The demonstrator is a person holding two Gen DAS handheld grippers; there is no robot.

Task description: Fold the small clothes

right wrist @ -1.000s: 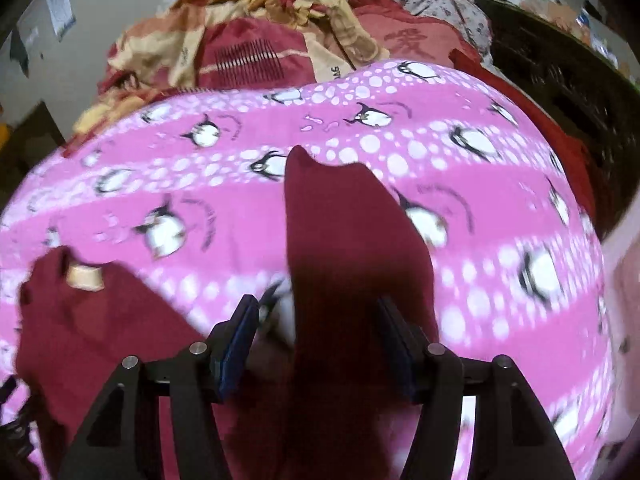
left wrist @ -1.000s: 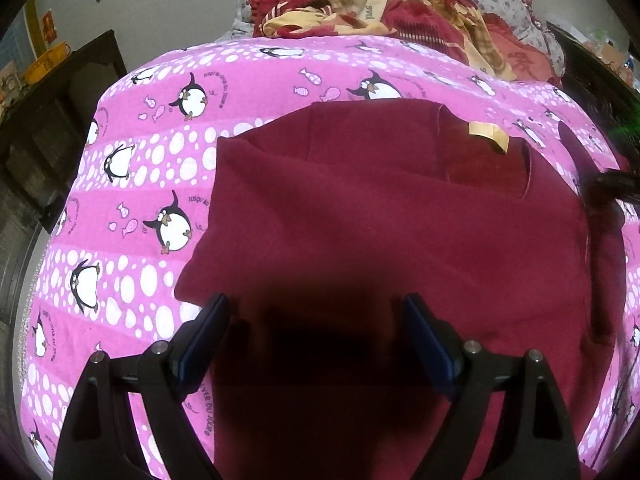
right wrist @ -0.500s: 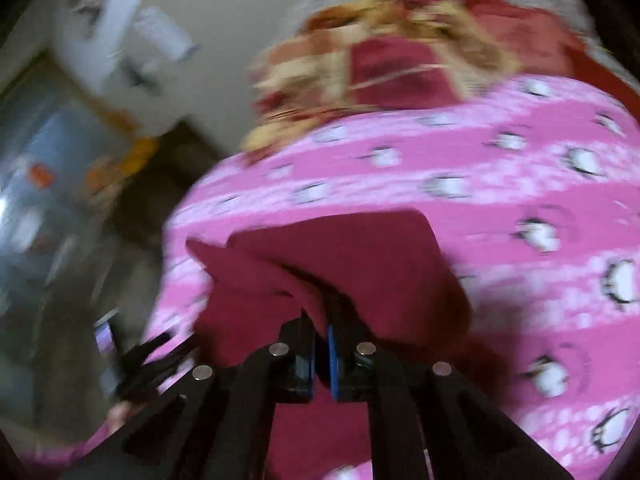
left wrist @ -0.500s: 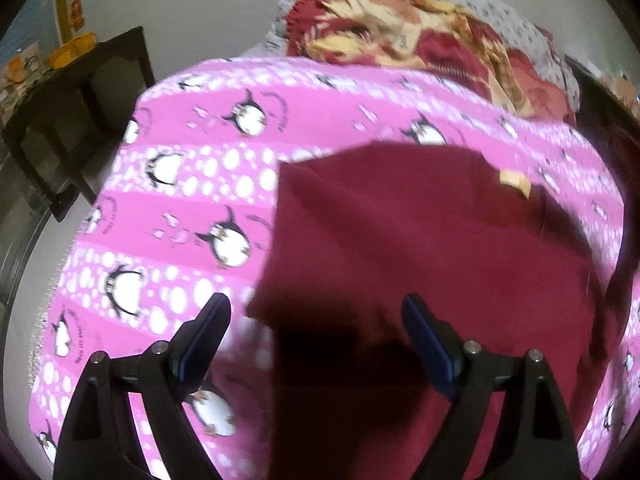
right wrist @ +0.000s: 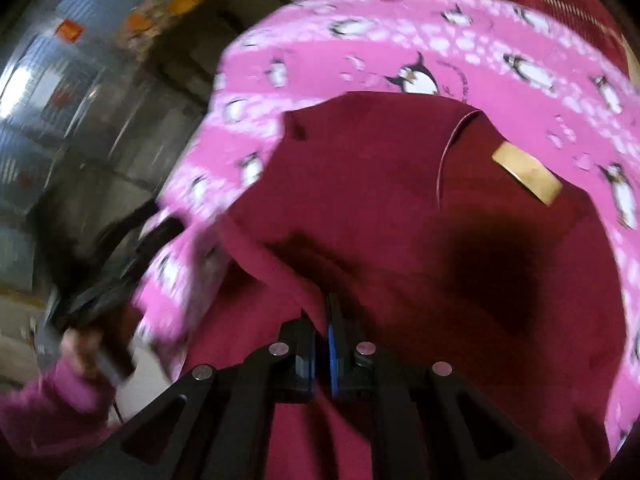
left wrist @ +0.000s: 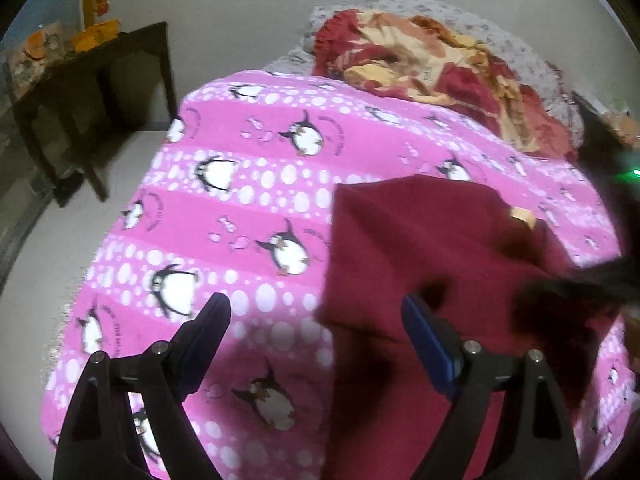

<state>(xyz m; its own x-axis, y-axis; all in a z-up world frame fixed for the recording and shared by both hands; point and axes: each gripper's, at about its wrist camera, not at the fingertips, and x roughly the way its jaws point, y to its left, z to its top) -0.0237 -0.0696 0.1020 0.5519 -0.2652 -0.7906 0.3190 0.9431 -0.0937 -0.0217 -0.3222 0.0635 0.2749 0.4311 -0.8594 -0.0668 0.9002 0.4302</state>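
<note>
Left wrist view: left hand-held gripper hangs wide open and empty above the pink penguin blanket; the maroon shirt lies at three o'clock. Right wrist view: right hand-held gripper pinches a shirt fold at six o'clock.

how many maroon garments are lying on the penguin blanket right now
1: a maroon garment spread on the pink penguin blanket, with the right gripper shut on its fabric. Others could be hidden in the blanket pile behind.

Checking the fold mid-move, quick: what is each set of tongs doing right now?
Left tongs: open, holding nothing.
Right tongs: shut on a fold of the dark red shirt.
</note>
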